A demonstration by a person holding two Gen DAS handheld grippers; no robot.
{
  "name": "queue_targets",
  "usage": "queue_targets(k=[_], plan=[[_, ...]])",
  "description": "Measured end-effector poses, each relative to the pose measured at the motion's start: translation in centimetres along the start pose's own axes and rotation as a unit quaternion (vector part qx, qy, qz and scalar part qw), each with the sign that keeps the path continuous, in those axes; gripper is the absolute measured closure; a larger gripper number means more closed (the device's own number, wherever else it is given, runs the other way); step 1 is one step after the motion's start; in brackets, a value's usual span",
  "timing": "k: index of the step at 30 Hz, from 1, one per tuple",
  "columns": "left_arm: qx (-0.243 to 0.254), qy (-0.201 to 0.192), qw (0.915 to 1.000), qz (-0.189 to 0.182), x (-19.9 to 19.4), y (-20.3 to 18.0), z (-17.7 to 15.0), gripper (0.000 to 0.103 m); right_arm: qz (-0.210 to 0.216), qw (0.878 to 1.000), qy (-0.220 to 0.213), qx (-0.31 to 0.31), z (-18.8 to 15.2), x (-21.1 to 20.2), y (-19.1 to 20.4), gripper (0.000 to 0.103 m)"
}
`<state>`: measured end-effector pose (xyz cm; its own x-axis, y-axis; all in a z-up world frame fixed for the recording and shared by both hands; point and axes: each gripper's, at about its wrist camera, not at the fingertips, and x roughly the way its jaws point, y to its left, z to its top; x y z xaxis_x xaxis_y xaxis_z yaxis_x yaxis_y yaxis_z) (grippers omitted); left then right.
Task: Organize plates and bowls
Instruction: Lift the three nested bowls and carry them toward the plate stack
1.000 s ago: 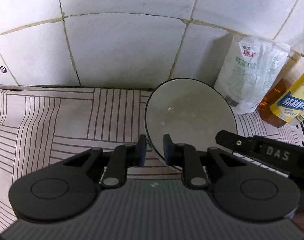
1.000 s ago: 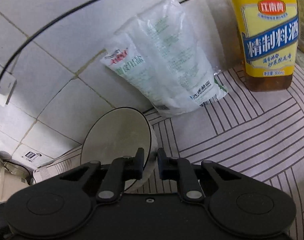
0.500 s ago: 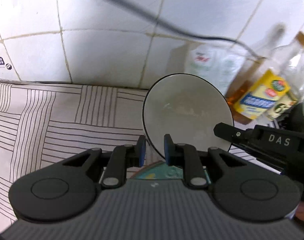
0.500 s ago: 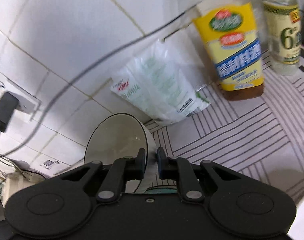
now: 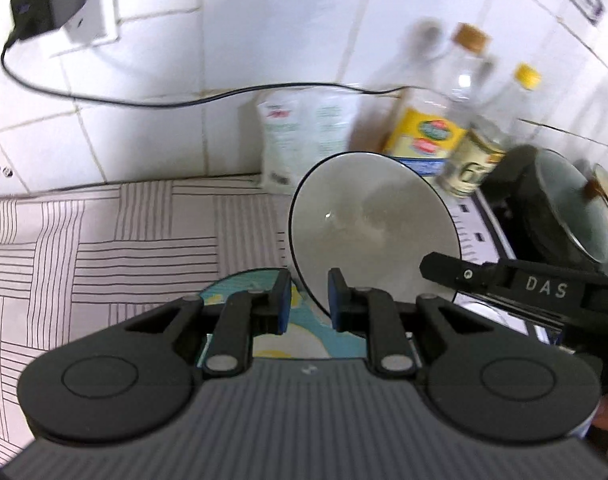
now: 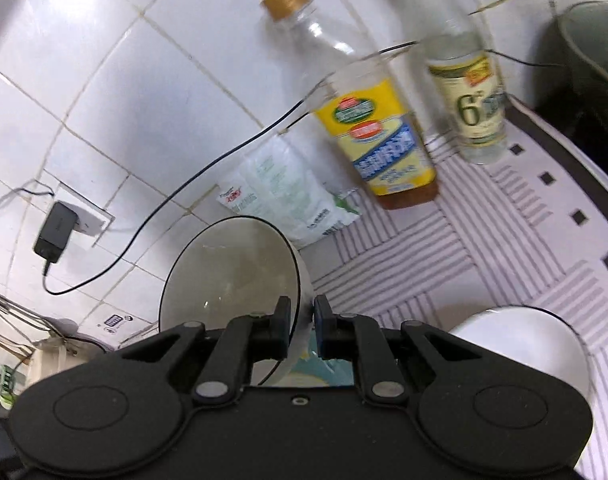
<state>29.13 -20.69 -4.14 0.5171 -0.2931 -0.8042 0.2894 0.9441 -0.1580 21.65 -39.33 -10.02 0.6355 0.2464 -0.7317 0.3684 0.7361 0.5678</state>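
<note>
A white bowl with a black rim hangs tilted above the striped counter, its inside facing both cameras. My left gripper is shut on its lower left rim. My right gripper is shut on the opposite rim of the same bowl; in the left wrist view its black finger reaches in from the right. Under the bowl lies a teal and yellow patterned plate, also seen as the plate between the right fingers. A second white bowl sits on the counter at the lower right.
Against the tiled wall stand a yellow-labelled bottle, a clear bottle and a white bag. A dark pot sits on the stove at the right. A charger hangs in a wall socket, its cable running along the wall.
Both grippers have risen and pulled back from the wall with the bowl between them. The patterned plate, the second bowl, the bottle tops and the charger have come into view.
</note>
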Motion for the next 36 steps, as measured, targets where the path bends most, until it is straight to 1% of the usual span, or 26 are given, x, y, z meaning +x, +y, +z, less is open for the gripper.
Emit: queue_targets(k=[5,8,11,15,19,23,26,28,31,34,36], plan=[[0.026,0.002,0.9996,-0.013,-1.7,-3.4,-0.7,0.086,0.000,1.000,-0.022,0.012,-0.2,-4.2,-1.7,0.087],[0.042,0.011,0.9989,-0.019,-2.3,-5.6,-1.3,0.086,-0.004,0.999,-0.031,0.015,-0.3,-6.2,-2.9,0.087],[0.061,0.020,0.9975,-0.028,-2.2,-7.4,-2.0,0.086,-0.004,0.999,-0.037,0.020,-0.6,-8.2,-4.4,0.086],[0.079,0.035,0.9957,-0.033,-1.4,-9.7,-3.2,0.086,-0.012,0.999,-0.046,0.026,-1.3,-9.7,-6.7,0.086],[0.114,0.034,0.9929,-0.002,-0.4,-12.1,-4.8,0.086,-0.019,0.998,-0.050,0.025,-2.1,-9.9,-8.4,0.086],[0.102,0.057,0.9932,-0.004,0.8,-12.6,-5.5,0.086,-0.025,0.998,-0.044,0.026,-2.0,-9.7,-9.8,0.087],[0.104,0.069,0.9921,0.000,1.7,-12.6,-5.9,0.086,-0.024,0.999,-0.031,0.017,-2.1,-9.2,-10.6,0.087],[0.109,0.083,0.9906,0.008,2.2,-13.1,-6.0,0.086,-0.042,0.999,-0.027,-0.004,-2.6,-8.7,-10.3,0.087],[0.135,0.087,0.9865,0.034,2.9,-14.0,-6.2,0.085,-0.070,0.997,-0.030,-0.034,-3.6,-7.9,-9.7,0.087],[0.132,0.106,0.9852,0.025,3.5,-14.2,-6.1,0.085,-0.081,0.996,-0.031,-0.036,-3.8,-7.5,-10.0,0.087],[0.135,0.111,0.9843,0.026,3.7,-14.3,-6.2,0.085,-0.083,0.995,-0.028,-0.041,-3.7,-7.5,-10.3,0.087]])
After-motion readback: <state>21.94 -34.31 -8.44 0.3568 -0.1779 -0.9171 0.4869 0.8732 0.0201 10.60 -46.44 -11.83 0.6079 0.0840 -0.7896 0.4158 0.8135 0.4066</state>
